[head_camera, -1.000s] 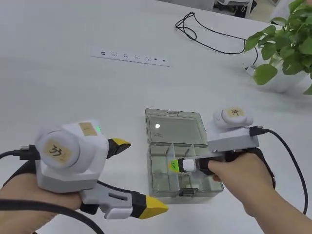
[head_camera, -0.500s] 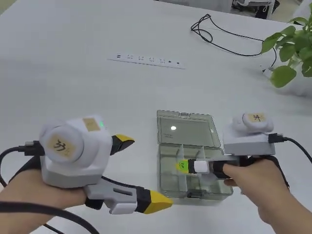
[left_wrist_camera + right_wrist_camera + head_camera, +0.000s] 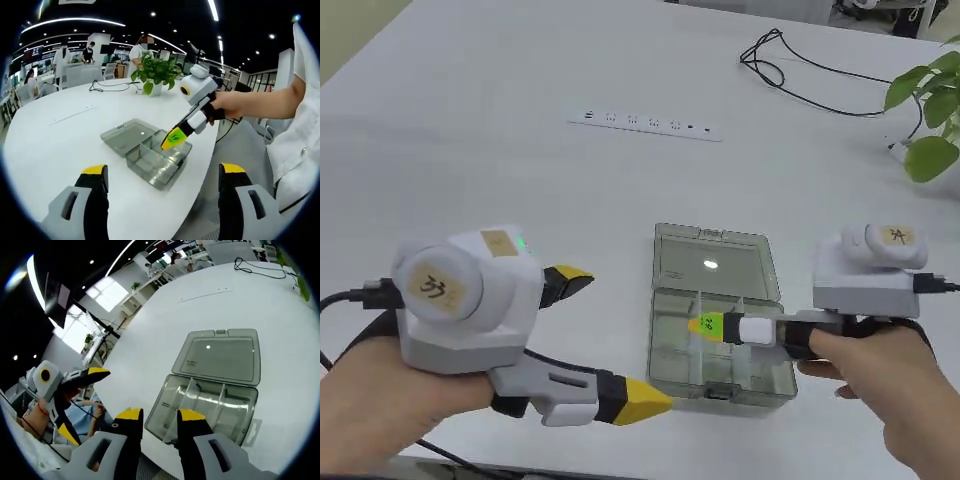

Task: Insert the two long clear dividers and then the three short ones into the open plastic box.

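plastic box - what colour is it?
Smoky grey-green and see-through, both the base and the open lid of the plastic box. It shows best in the head view.

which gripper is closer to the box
Right. The right gripper is over the box; the left gripper is off to its left, apart.

With jaws wide apart, the left gripper point(image 3: 163, 172) faces the open plastic box point(image 3: 127, 135), right gripper point(image 3: 172, 138) above it.

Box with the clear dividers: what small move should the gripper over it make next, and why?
Probably ease the right gripper down to press on the dividers: its tip hangs above the box, where two already stand, its jaws slightly apart with nothing visible between them.
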The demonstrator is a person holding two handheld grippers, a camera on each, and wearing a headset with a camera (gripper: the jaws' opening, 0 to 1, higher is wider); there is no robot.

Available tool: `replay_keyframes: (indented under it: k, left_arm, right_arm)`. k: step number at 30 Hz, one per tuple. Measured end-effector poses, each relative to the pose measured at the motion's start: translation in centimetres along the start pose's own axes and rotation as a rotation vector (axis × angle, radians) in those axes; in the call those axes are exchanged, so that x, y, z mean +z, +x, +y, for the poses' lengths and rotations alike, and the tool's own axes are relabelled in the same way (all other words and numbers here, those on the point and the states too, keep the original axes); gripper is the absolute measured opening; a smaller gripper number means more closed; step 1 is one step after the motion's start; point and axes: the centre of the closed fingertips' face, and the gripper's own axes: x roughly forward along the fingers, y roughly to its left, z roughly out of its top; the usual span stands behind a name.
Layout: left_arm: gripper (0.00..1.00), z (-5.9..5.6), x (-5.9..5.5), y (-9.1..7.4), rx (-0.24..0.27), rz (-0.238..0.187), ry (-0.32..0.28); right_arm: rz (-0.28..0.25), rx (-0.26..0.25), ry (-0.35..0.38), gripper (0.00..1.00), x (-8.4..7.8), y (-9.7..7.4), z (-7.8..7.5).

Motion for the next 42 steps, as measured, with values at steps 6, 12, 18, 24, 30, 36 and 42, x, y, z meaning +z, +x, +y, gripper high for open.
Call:
replay_keyframes:
  k: [6, 12, 18, 24, 30, 36, 42]
  left_arm:
    - [0.93, -0.7, 0.9, 0.2, 0.037, -0.016, -0.020]
    - [0.94, -1.3, 1.2, 0.7, 0.062, -0.026, -0.035]
    - [0.94, -1.4, 1.6, 0.9, 0.086, -0.044, -0.046]
    - [0.94, -1.3, 1.6, 1.2, 0.104, -0.061, -0.057]
    - [0.94, -1.5, 1.4, 1.2, 0.087, -0.052, -0.054]
    - [0.95, -0.9, 1.5, 1.2, 0.082, -0.054, -0.057]
    - [0.96, -0.7, 2.0, 1.5, 0.073, -0.065, -0.052]
  right_arm:
    - [-0.031, 0.070, 0.004, 0.32, 0.9, -1.9, 0.4]
    - [-0.053, 0.127, -0.005, 0.35, 1.8, -4.0, 1.3]
    - [-0.085, 0.190, -0.055, 0.42, 2.7, -6.1, 1.7]
    - [-0.095, 0.222, -0.095, 0.52, 3.4, -8.2, 1.0]
    - [-0.089, 0.238, -0.243, 0.59, 3.1, -9.6, -0.4]
    - [0.034, 0.212, -0.431, 0.63, 0.8, -10.4, -2.9]
    - [0.156, 0.184, -0.594, 0.66, -1.5, -10.2, -5.4]
